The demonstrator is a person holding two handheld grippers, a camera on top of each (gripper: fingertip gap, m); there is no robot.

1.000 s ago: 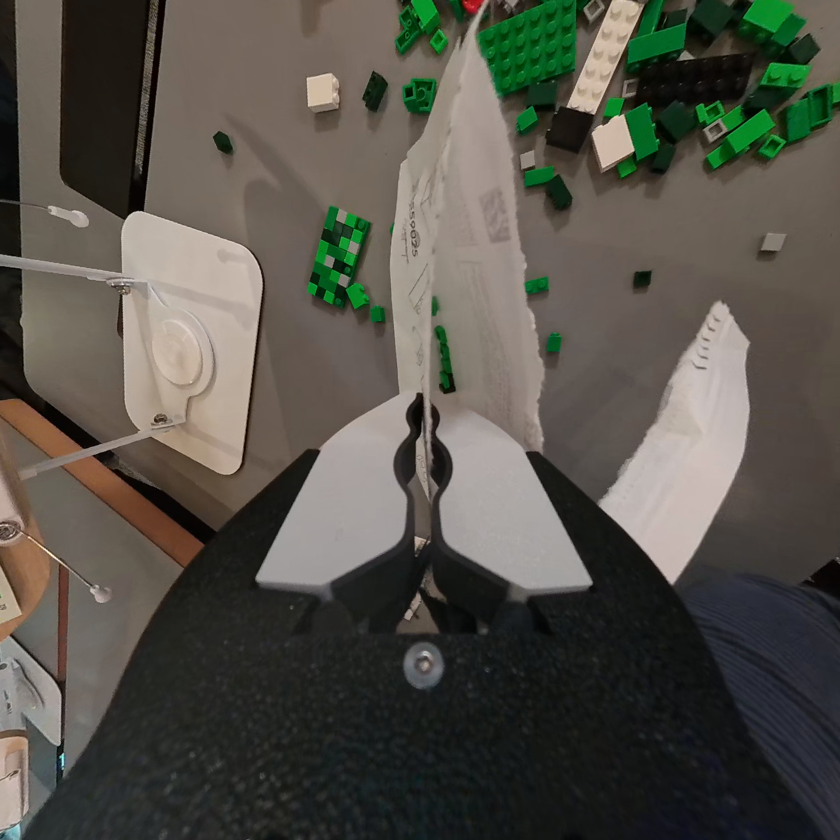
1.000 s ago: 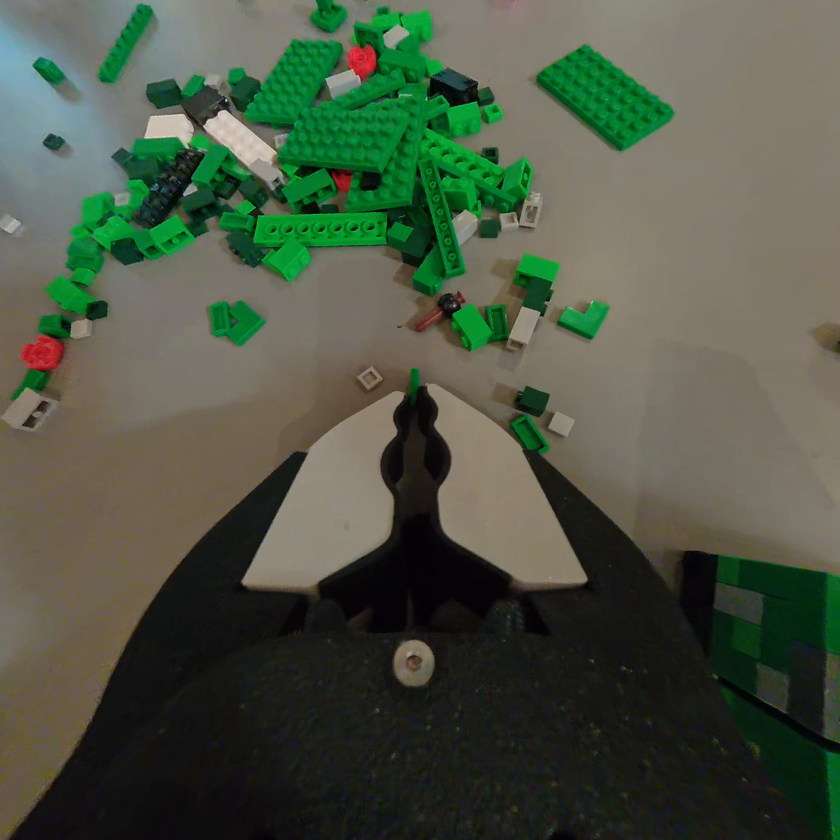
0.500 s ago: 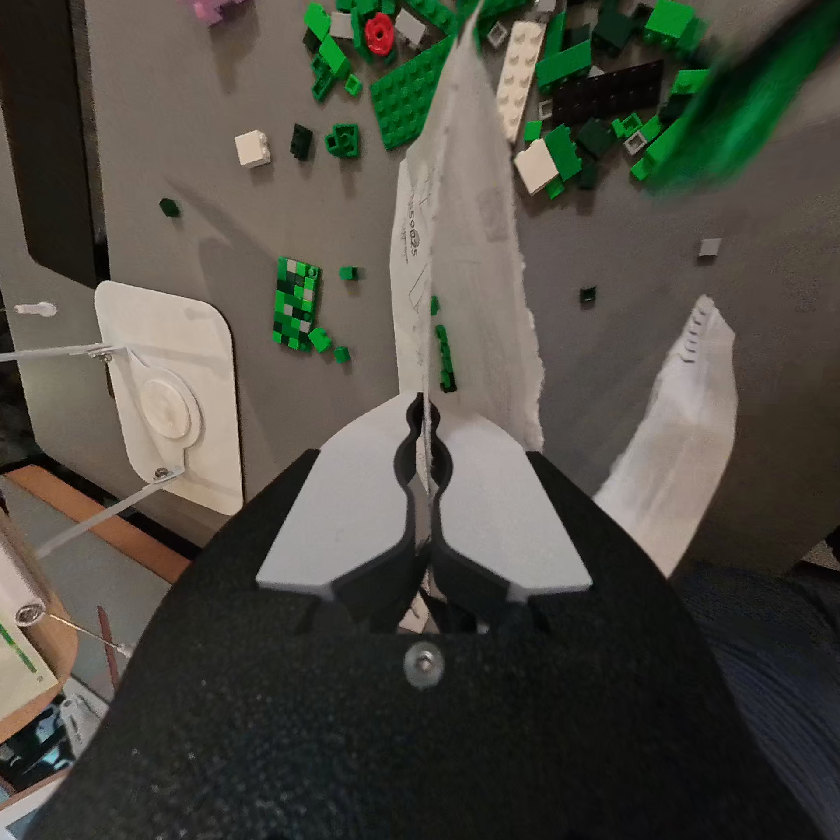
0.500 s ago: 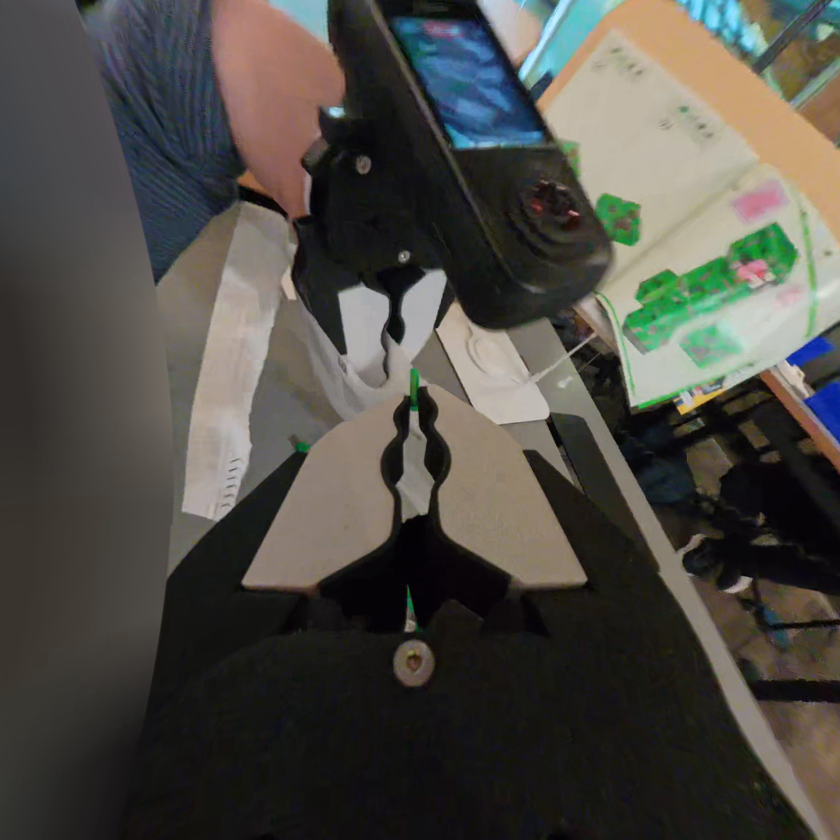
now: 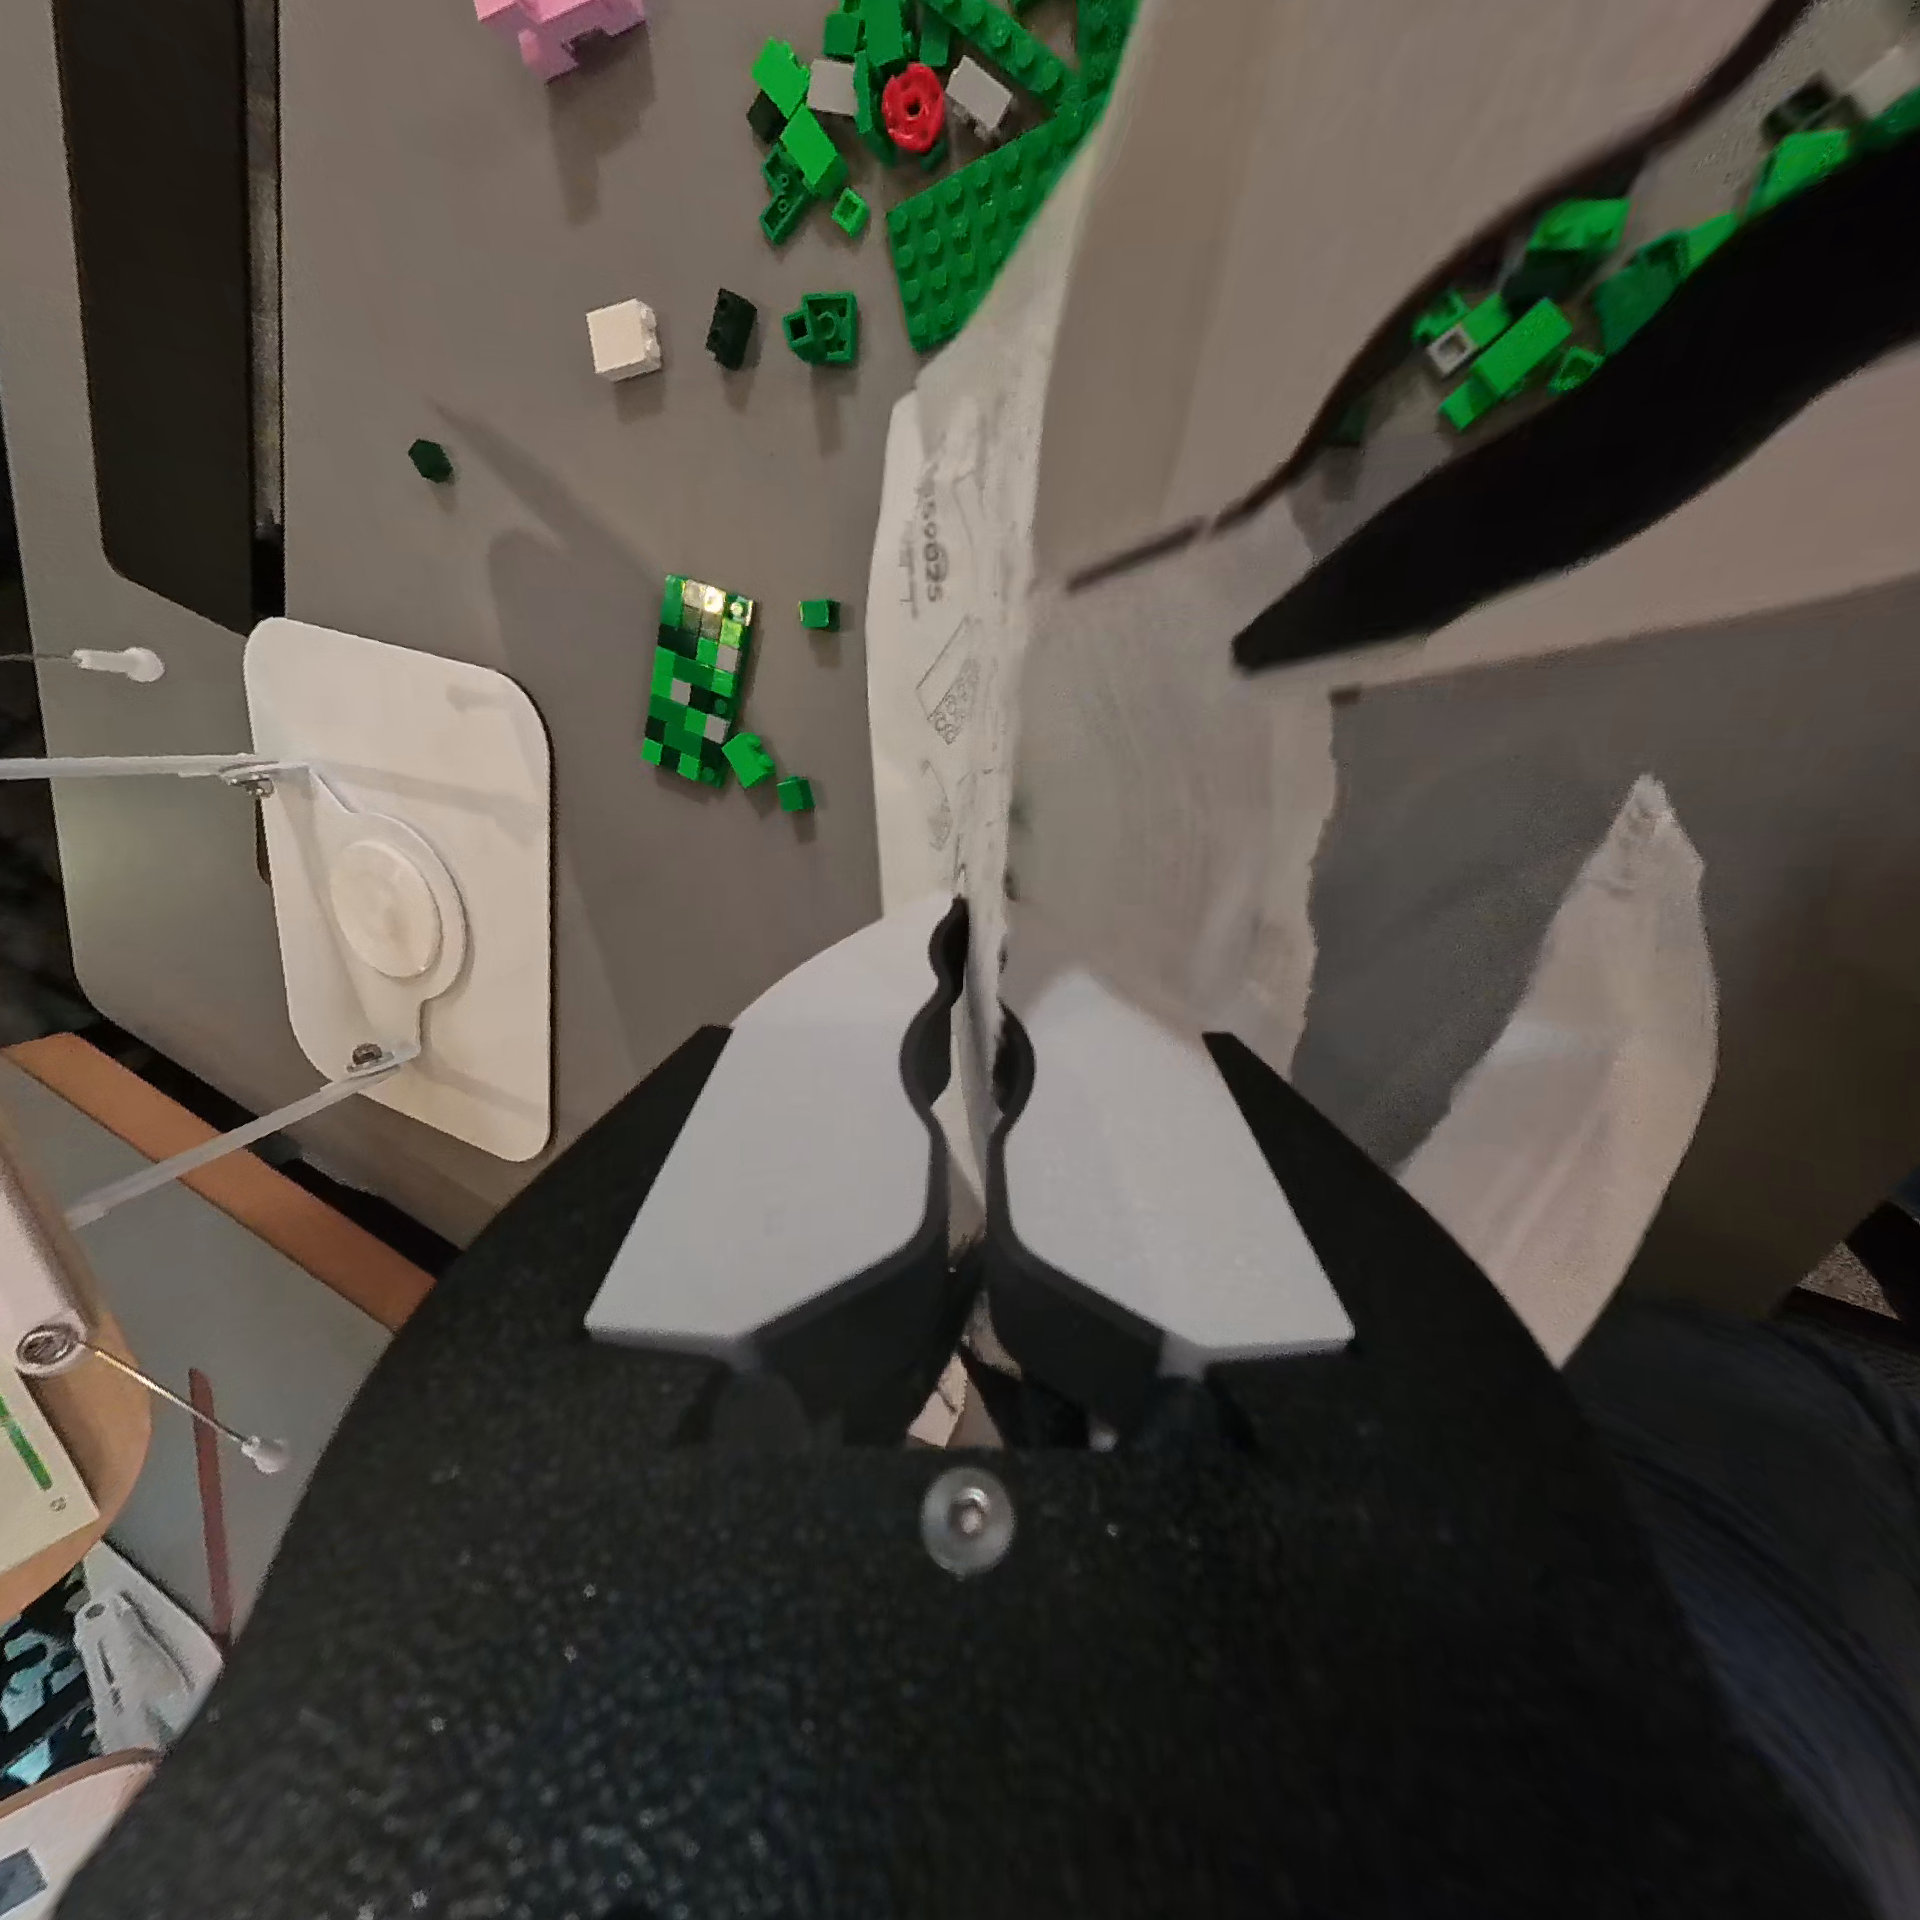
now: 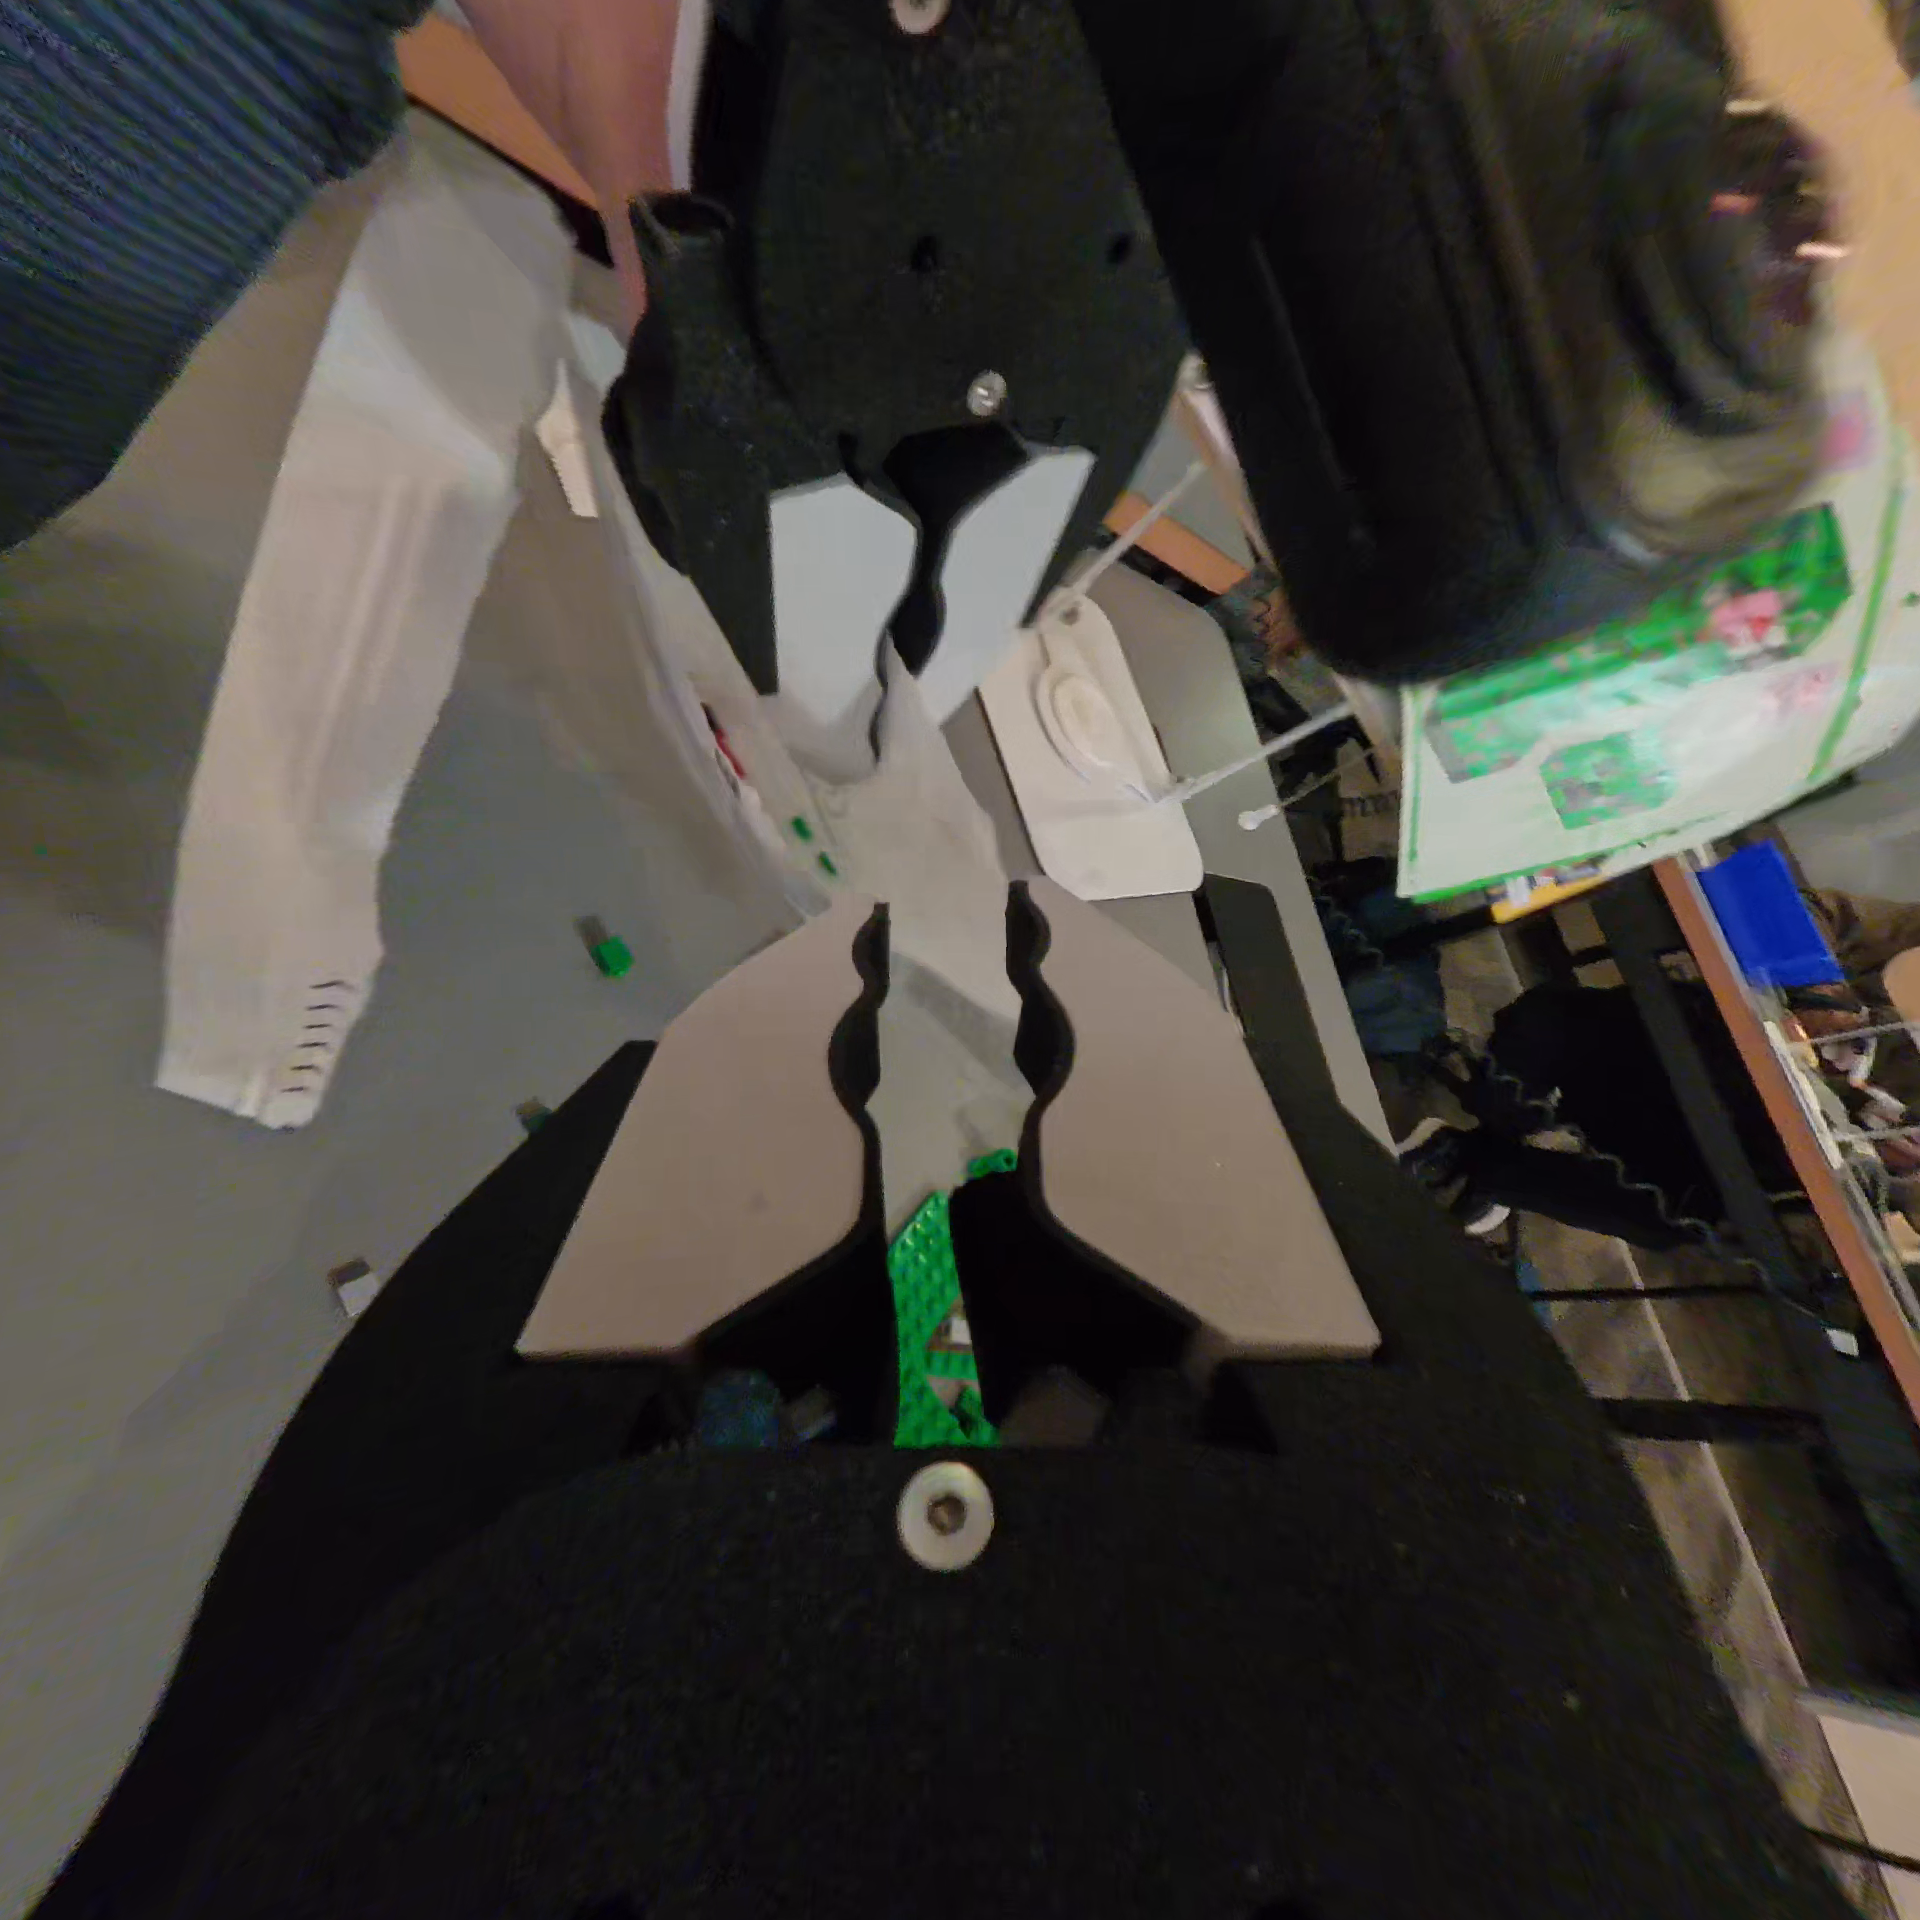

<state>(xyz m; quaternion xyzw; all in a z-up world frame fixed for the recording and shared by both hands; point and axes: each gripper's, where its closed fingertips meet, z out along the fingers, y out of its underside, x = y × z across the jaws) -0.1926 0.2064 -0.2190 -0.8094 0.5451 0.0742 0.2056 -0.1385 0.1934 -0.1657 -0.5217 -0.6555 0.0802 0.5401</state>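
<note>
My left gripper point(image 5: 977, 935) is shut on the lower edge of a white printed paper bag point(image 5: 1143, 790) and holds it upright above the grey table point(image 5: 520, 416). My right gripper point(image 6: 945, 914) is open, with the bag's point(image 6: 914, 831) upper edge between its fingertips. The left gripper point(image 6: 894, 655) faces it from just beyond the bag. A green studded piece point(image 6: 930, 1320) shows in the gap near the base of the right fingers; I cannot tell whether it is touching them. One of the right gripper's fingers point(image 5: 1195, 312) shows blurred in the left wrist view.
A pile of green, white and black bricks point(image 5: 935, 156) lies on the far side of the table. A small green chequered build point(image 5: 701, 686), a torn white paper strip point(image 5: 1558, 1039) and a white plate with wires point(image 5: 405, 894) lie nearer. A printed sheet with green pictures point(image 6: 1662, 675) stands off the table. The grippers' ends are close to 8 cm from one another. From either gripper's tips it is about 20 cm to the green studded piece point(image 6: 930, 1320). The left camera catches it too, in the left wrist view point(image 5: 1022, 153).
My right gripper has swung from the brick pile to the bag and opened; the thin green piece no longer shows at its tip. My left gripper stays shut on the bag.
</note>
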